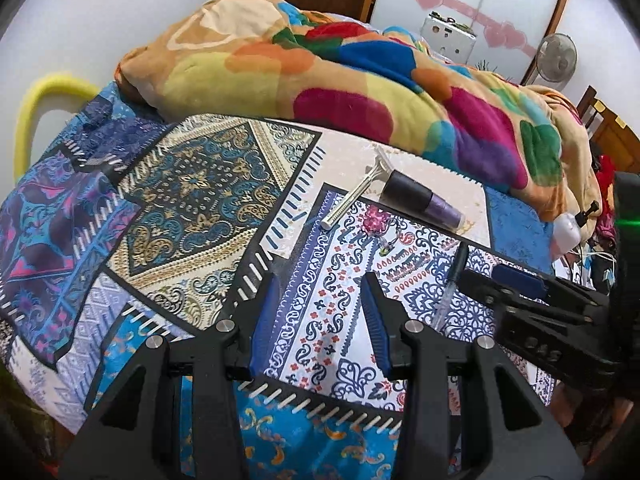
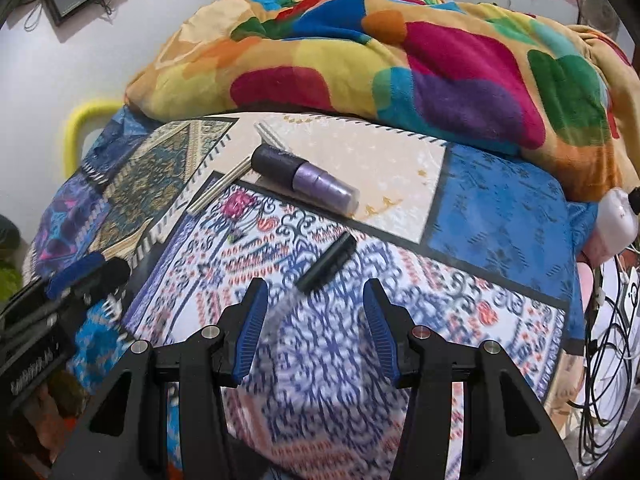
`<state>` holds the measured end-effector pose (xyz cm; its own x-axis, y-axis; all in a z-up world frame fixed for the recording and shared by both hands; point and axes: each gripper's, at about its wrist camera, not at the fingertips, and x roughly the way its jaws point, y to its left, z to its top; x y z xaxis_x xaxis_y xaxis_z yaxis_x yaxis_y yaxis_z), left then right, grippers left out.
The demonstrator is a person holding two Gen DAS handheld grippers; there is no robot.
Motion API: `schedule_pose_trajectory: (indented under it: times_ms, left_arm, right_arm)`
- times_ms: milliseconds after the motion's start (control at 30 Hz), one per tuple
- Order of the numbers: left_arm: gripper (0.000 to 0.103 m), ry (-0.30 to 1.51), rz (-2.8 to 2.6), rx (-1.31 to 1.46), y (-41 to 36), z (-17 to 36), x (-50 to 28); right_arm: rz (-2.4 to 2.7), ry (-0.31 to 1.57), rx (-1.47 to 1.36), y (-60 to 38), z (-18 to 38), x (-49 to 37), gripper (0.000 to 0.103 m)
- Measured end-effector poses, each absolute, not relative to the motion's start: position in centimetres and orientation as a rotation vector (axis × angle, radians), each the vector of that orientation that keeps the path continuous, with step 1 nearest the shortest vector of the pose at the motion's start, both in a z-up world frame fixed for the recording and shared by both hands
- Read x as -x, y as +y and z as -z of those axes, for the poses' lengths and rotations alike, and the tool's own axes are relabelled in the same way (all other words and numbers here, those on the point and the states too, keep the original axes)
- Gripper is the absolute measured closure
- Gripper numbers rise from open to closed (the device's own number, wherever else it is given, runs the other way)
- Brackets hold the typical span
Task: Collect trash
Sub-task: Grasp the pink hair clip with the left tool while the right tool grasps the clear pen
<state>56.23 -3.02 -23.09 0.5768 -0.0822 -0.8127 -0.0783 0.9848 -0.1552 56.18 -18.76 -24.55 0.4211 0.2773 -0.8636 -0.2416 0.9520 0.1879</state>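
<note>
- Trash items lying on patchwork bedspread [image 1: 192,184]: razor [image 1: 356,192], purple bottle w/ black cap [image 1: 424,202] just beside it, pink wrapper bit [image 1: 374,218] near both, pen [image 2: 326,264] closer in.
- Left gripper [image 1: 320,316] hovering over bedspread, jaws parted, nothing btwn them.
- Right gripper [image 2: 316,320] also parted & empty; pen's clear barrel lying just ahead of its left finger, not gripped.
- Bunched multicolour blanket [image 1: 340,76] crowding behind razor & bottle.
- Cables [image 2: 608,320] hanging off bed's right edge; white earbud case [image 2: 614,210] sitting nr blanket corner.
</note>
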Motion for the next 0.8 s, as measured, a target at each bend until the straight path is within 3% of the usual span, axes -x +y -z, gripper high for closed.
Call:
schedule_pose_trajectory:
  times_ms: [367, 600, 800]
  left_arm:
    - [0.062, 0.978, 0.070, 0.201, -3.8, 24.9, -59.3]
    - [0.062, 1.011, 0.130, 0.182, -5.7, 26.1, -62.5]
    - [0.062, 1.020, 0.127, 0.098, -7.6, 27.1, -64.4]
  right_arm:
    - [-0.250, 1.035, 0.111, -17.2, 26.2, -55.4, 0.058]
    - [-0.280, 1.033, 0.105, -19.6, 26.1, -55.3, 0.094]
    - [-0.295, 1.006, 0.133, -20.6, 26.0, -55.0, 0.094]
